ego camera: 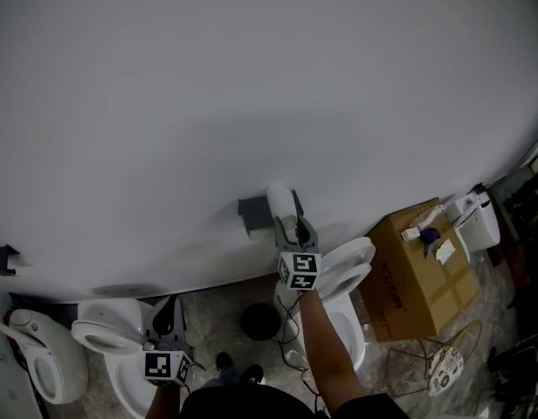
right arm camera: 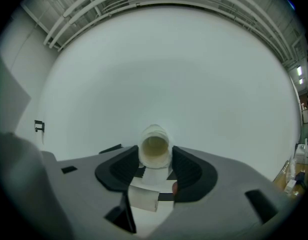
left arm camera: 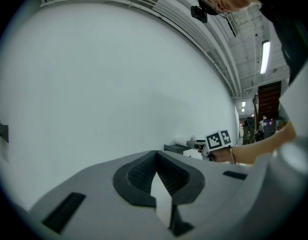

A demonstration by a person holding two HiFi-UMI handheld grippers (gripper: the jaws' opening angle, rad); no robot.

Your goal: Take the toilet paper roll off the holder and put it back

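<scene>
Your right hand-held gripper (ego camera: pixel 292 227) is clamped on the toilet paper roll (ego camera: pixel 282 201), which sits right at the holder (ego camera: pixel 254 214), on the right side of its bracket. In the right gripper view both ribbed pads (right arm camera: pixel 125 168) press the roll's flanks and the core (right arm camera: pixel 154 146) faces the camera. So you're gripping across the diameter, with the gripper level and square to the wall (ego camera: pixel 251 77). That hold makes sense to me, since it leaves the roll free to slide off along its axis. I can't tell whether the roll is threaded on the holder's arm or already clear of it. The roll is a soft cylinder of white wound paper on a pale cardboard tube, and it looks slightly ovalled between the pads. I'd expect it to crush if you squeeze harder. A loose tail sheet (right arm camera: pixel 144 199) hangs under it, just below the holder. The holder is dark grey, boxy and wall-mounted; it looks rigid, but I can't tell if it's metal or plastic. Your left hand-held gripper (ego camera: pixel 168 311) has its jaws closed on nothing. It's parked well below and left of the holder, probably just to keep clear. There's a glossy white toilet (ego camera: pixel 349 264) below-right of the holder, and a matte brown cardboard box (ego camera: pixel 417 278) further right.
</scene>
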